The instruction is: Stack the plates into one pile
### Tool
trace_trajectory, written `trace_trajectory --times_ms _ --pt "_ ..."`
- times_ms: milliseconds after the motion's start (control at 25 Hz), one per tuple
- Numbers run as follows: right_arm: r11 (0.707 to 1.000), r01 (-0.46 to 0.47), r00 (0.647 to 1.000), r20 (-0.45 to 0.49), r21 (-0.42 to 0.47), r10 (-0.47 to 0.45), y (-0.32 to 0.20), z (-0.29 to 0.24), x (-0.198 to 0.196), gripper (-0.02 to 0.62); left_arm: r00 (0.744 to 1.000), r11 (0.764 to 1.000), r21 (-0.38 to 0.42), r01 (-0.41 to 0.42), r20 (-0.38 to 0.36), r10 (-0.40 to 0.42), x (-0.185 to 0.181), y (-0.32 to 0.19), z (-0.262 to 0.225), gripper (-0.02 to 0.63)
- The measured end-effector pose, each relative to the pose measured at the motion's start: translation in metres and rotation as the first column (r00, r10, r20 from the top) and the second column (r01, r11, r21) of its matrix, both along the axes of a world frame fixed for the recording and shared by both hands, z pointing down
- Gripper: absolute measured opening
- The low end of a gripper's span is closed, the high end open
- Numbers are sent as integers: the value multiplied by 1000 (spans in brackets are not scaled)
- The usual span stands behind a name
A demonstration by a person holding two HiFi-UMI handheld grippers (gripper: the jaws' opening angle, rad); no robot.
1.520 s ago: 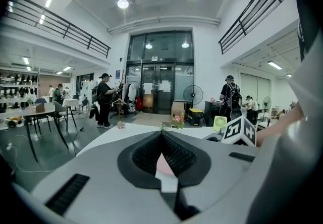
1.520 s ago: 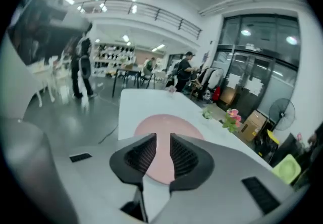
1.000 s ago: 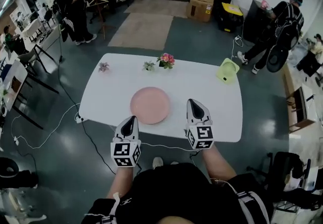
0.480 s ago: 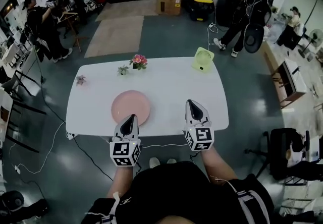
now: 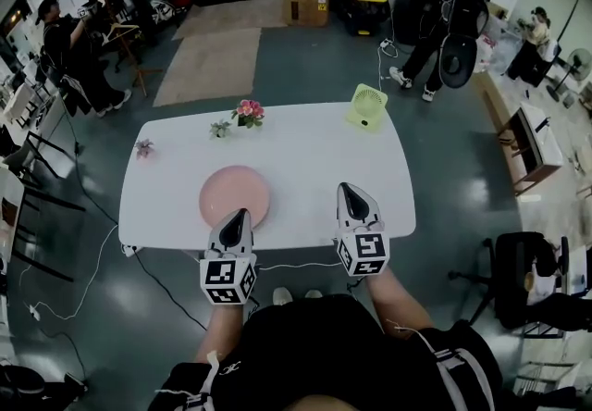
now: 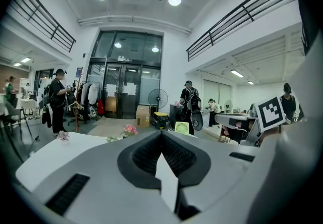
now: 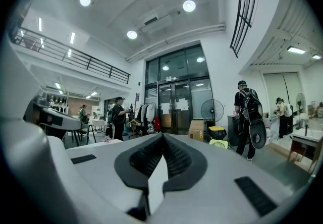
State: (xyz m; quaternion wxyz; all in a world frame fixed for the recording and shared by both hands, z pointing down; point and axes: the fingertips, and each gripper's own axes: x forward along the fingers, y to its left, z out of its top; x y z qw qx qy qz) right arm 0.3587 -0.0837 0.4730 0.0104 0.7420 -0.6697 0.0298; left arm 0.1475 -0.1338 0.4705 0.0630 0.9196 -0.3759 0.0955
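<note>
The pink plates [image 5: 234,196] lie as one pile on the white table [image 5: 314,159], toward 8 o'clock from its middle, near the front edge. The left gripper [image 5: 236,217] has its jaws pressed together with nothing between them, and its tip reaches over the pile's near rim. The right gripper [image 5: 353,192] is also closed and empty (at 3 o'clock from the pile, well apart). A green fan [image 5: 367,106] stands at 1 o'clock and flowers [image 5: 248,111] at 11 o'clock.
</note>
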Motion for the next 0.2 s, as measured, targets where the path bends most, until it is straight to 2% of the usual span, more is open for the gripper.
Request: trace_trajectory --times_ms 200 --pt "1000 -1 1000 8 7 1 -2 4 14 14 1000 1000 -1 17 2 -17 10 -2 4 14"
